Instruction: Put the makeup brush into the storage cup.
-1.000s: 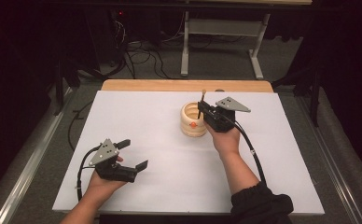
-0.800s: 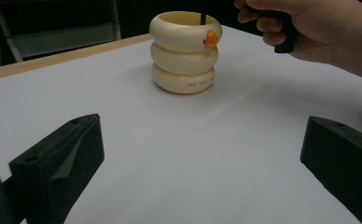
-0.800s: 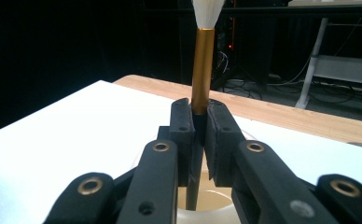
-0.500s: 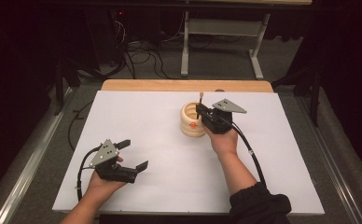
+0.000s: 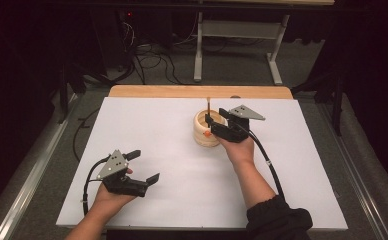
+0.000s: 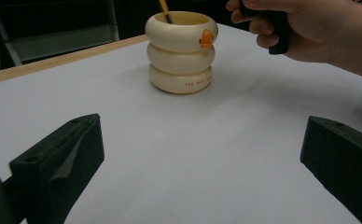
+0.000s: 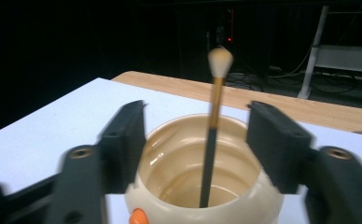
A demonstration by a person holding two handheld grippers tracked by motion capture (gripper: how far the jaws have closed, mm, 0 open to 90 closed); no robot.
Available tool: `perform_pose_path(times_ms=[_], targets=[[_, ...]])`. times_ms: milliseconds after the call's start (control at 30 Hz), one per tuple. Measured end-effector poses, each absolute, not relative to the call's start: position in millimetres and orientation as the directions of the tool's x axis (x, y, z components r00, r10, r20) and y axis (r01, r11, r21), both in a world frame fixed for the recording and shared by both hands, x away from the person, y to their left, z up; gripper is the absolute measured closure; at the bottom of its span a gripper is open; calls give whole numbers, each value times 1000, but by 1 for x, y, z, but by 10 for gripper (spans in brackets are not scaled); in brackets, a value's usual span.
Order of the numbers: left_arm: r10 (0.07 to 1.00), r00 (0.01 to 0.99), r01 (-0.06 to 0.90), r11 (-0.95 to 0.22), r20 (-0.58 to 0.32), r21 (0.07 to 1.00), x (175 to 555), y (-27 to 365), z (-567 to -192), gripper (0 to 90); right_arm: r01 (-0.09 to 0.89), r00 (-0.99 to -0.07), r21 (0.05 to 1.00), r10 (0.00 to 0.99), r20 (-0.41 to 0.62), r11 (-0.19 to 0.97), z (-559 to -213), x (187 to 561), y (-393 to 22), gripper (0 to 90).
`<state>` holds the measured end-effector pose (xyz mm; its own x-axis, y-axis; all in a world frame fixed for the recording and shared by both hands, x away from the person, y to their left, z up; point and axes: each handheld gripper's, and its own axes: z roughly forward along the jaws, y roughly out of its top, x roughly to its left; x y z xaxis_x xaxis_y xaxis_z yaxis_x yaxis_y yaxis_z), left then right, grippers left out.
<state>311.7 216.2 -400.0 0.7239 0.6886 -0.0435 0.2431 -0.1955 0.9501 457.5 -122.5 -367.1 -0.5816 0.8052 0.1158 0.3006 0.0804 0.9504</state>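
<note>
The brush (image 7: pixel 212 126) stood inside the cream ringed holder (image 5: pixel 205 128), leaning against its wall, tip up, on the white counter (image 5: pixel 147 130) toward the far edge. The right hand-held gripper (image 5: pixel 211 125) hovered directly over the holder's mouth; its jaws had just been opening and stood released on either side of the brush handle, pads clear of it, with the handle between them. The left hand-held gripper (image 5: pixel 143 167) rested near the counter's front left, well apart from the holder, jaws spread wide with nothing between them.

Risks noted: the brush was unsupported except by the holder's rim. A sideways or tilted withdrawal of the right gripper could have caught the handle on a pad, tipping the brush out or dragging the holder. The holder appeared light and unrestrained, so a knock from the lower jaw edge against its rim could have toppled it. A straight upward retreat was judged safest.
</note>
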Motion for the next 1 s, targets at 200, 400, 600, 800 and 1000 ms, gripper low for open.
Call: perform_pose_path(times_ms=[200, 400, 600, 800, 1000], targets=[[688, 725, 244, -197, -43, 950, 312, 216, -400, 3, 293, -582, 952, 807, 100, 93, -367, 456, -121, 132], [687, 725, 244, -197, -43, 949, 312, 216, -400, 3, 310, -597, 943, 796, 96, 119, -369, 457, -119, 10], [688, 724, 245, -197, -43, 949, 312, 216, -400, 3, 306, -600, 943, 796, 83, 132, -366, 452, -119, 10], [690, 723, 245, -198, -43, 949, 312, 217, -400, 3, 309, -608, 940, 790, 78, 145, -364, 446, -118, 10], [691, 721, 246, -197, -43, 949, 312, 217, -400, 3, 297, -618, 942, 783, 66, 155, -365, 438, -119, 10]])
